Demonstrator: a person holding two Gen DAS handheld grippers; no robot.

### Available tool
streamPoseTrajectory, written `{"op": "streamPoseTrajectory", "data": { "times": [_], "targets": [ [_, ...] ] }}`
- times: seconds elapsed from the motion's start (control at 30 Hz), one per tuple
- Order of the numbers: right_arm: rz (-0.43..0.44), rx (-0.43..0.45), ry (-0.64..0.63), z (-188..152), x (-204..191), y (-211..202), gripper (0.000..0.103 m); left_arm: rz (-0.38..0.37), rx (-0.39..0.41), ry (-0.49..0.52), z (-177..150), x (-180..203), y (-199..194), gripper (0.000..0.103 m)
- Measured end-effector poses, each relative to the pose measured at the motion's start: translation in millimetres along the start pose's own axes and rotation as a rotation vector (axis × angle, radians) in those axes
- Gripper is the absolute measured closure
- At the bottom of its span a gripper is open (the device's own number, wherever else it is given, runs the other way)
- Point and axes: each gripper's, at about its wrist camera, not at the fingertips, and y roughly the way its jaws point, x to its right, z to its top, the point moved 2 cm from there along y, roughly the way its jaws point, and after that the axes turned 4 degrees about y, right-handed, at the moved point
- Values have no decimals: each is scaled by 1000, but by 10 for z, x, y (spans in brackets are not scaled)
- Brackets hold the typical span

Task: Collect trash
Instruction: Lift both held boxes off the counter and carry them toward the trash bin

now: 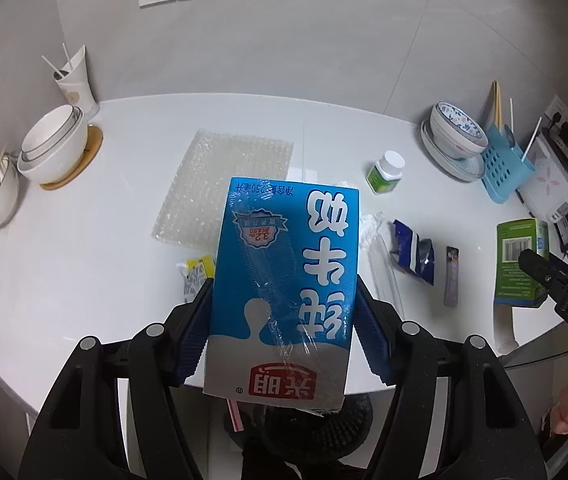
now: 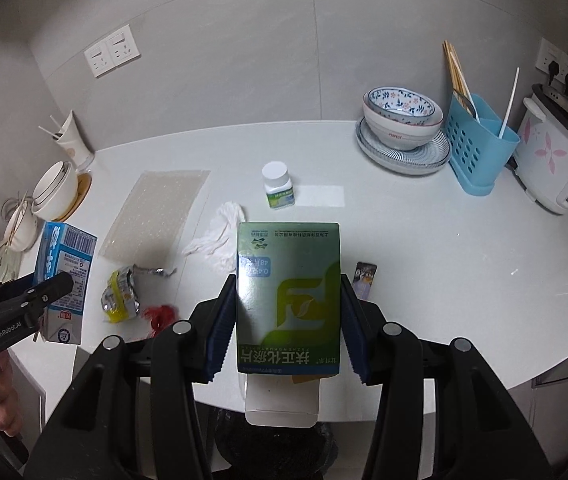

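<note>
Left gripper point(image 1: 284, 316) clamped on a blue milk carton point(image 1: 288, 280), pads pressed to both side faces, carton lifted clear of the white tabletop point(image 1: 83, 248), print upside down toward the camera. Right gripper point(image 2: 288, 320) pinching a green medicine box point(image 2: 288, 296) the same way, one end flap hanging open below it. Each held item shows at the edge of the other wrist view. A dark bin point(image 1: 316, 412) sits low beneath the tabletop's near edge, partly hidden by the carton. Loose on the tabletop: bubble wrap sheet point(image 1: 227, 184), crumpled yellow wrapper point(image 2: 120, 296), red scrap point(image 2: 160, 316), white tissue point(image 2: 219, 236), blue snack bag point(image 1: 414, 252), small sachet point(image 2: 364, 276), white-capped pill bottle point(image 2: 277, 186). Farther back: stacked patterned bowls on plates point(image 2: 402, 128), blue utensil caddy point(image 2: 480, 152), rice cooker point(image 2: 560, 160) at right; white bowls on a wooden coaster point(image 1: 55, 148) and a paper cup point(image 1: 75, 80) at left.
</note>
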Motion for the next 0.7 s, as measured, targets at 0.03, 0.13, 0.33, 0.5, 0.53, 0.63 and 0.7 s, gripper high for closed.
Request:
{"op": "streamPoseTrajectory", "data": {
  "times": [0.03, 0.13, 0.33, 0.5, 0.53, 0.63, 0.7],
  "targets": [
    [1, -3, -2, -43, 2, -8, 57, -4, -2, 0, -43, 16, -12, 40],
    [9, -22, -11, -198, -3, -13, 57, -18, -11, -1, -186, 64, -46, 40],
    [38, -57, -36, -515, -62, -32, 57, -30, -14, 0, -517, 196, -127, 40],
    [44, -71, -70, -742, -105, -79, 57, -41, -23, -4, -788, 300, -149, 40],
    [42, -73, -77, -786, -106, -85, 57, -41, -23, -6, -843, 316, -153, 40],
    [40, -84, -92, -927, -91, -92, 57, -40, -27, -10, -1001, 351, -155, 40],
    [41, -93, -96, -1027, -67, -94, 57, -38, -33, -21, -1103, 359, -147, 40]
  ]
}}
